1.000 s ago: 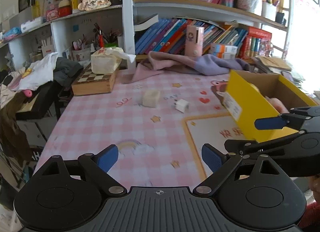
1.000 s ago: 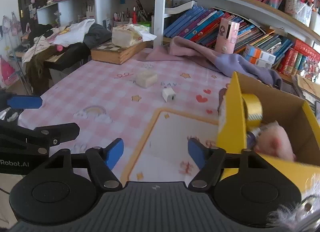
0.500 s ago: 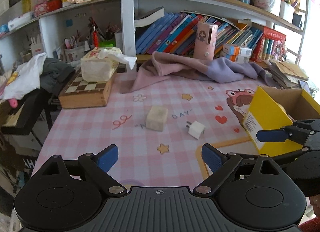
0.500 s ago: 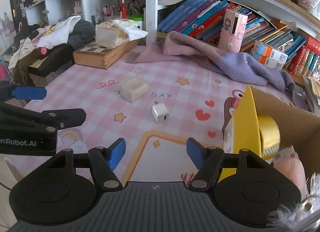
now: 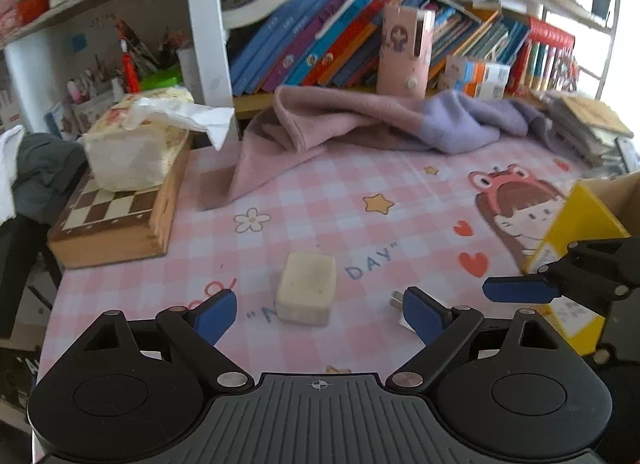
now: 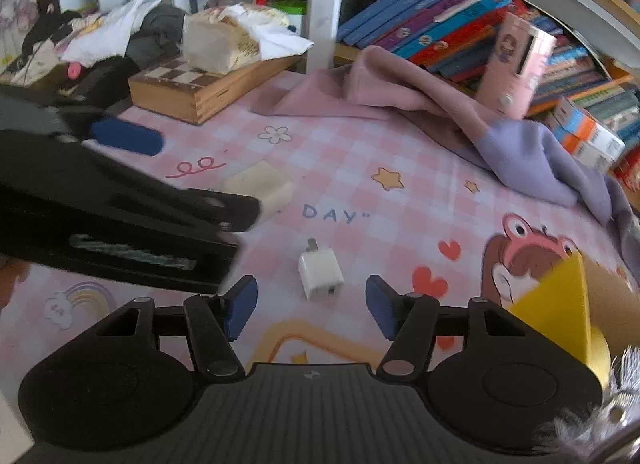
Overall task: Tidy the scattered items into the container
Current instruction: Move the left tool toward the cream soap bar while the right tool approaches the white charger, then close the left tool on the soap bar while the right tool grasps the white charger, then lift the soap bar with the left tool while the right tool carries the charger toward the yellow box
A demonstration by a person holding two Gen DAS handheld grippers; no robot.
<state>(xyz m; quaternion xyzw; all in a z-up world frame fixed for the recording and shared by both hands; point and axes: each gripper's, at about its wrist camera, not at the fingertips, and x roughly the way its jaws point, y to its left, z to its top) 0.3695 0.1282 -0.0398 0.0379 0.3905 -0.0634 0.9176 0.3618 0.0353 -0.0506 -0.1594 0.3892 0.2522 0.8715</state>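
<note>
A cream block [image 5: 307, 289] lies on the pink checked tablecloth, right between the fingers of my open left gripper [image 5: 318, 314]; it also shows in the right wrist view [image 6: 260, 186]. A white charger plug [image 6: 321, 273] lies between the fingers of my open right gripper [image 6: 306, 306]; only its corner [image 5: 397, 302] shows in the left wrist view, behind my right fingertip. The yellow cardboard box [image 5: 576, 248] stands at the right, with a roll of yellow tape [image 6: 600, 356] and a furry item inside. Both grippers are empty.
A wooden chess box [image 5: 116, 220] with a tissue pack on it stands at the back left. A pink and purple cloth [image 5: 360, 124] lies along the back, before a bookshelf and a pink box [image 5: 406, 52]. The table's left edge drops off beside clothes.
Both grippers have moved forward and down over the table. The cream block now sits between the left fingers and the plug between the right fingers. Both stay open.
</note>
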